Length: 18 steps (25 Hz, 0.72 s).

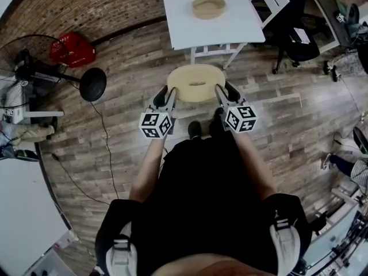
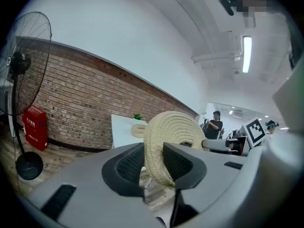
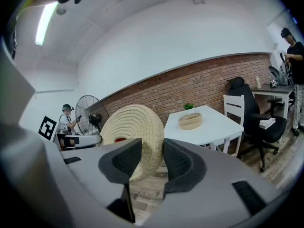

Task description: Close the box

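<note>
The left gripper [image 1: 165, 96] has its jaws clamped on the woven lid [image 1: 196, 83], pinching the rim at the lid's 9 o'clock. In the left gripper view the rim sits pressed between both pads. The lid hangs above the wooden floor [image 1: 276, 125], just ahead of the person's shoes [image 1: 195, 129]. At its 3 o'clock the right gripper [image 1: 222, 94] grips the rim the same way. The open woven box [image 1: 209, 7] stands at 12 o'clock on the white table [image 1: 184, 27], well apart from the lid.

Left claw [image 2: 154, 164] pads hide part of the woven lid [image 2: 172, 127] rim
</note>
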Each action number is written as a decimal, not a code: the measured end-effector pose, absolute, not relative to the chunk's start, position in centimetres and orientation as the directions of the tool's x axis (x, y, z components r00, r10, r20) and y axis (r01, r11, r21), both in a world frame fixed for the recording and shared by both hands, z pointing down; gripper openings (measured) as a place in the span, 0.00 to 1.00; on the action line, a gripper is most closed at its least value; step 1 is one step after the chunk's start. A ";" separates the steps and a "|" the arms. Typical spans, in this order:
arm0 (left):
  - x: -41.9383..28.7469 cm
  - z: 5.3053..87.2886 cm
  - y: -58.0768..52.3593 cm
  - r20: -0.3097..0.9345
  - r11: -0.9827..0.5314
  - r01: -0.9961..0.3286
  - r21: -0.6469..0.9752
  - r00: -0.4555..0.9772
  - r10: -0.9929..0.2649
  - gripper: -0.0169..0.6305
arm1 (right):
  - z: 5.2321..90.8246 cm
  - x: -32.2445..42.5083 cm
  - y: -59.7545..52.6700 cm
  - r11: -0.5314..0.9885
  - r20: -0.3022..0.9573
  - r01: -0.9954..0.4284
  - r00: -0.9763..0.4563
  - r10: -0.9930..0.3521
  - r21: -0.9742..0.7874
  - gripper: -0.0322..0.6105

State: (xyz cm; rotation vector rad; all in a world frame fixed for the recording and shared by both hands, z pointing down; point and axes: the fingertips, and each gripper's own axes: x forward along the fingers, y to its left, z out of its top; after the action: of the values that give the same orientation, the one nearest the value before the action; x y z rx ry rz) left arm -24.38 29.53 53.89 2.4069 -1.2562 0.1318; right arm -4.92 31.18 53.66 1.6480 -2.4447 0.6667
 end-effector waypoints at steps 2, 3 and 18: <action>-24.3 53.9 29.4 0.272 -0.504 -0.801 0.321 0.588 -0.762 0.23 | 53.7 -4.8 31.2 0.310 0.331 -0.906 -0.399 -0.855 -0.289 0.28; -24.2 53.9 29.4 0.272 -0.505 -0.801 0.321 0.589 -0.761 0.23 | 53.7 -4.8 31.2 0.311 0.330 -0.906 -0.399 -0.855 -0.287 0.28; -22.4 53.7 27.8 0.282 -0.522 -0.794 0.313 0.602 -0.747 0.23 | 53.8 -2.9 29.5 0.296 0.329 -0.909 -0.387 -0.861 -0.293 0.28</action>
State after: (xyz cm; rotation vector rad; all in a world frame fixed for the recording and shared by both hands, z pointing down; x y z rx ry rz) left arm -22.36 27.78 53.71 2.4229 -1.2318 0.1557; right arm -2.95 29.51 53.84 1.6736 -2.4400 0.6676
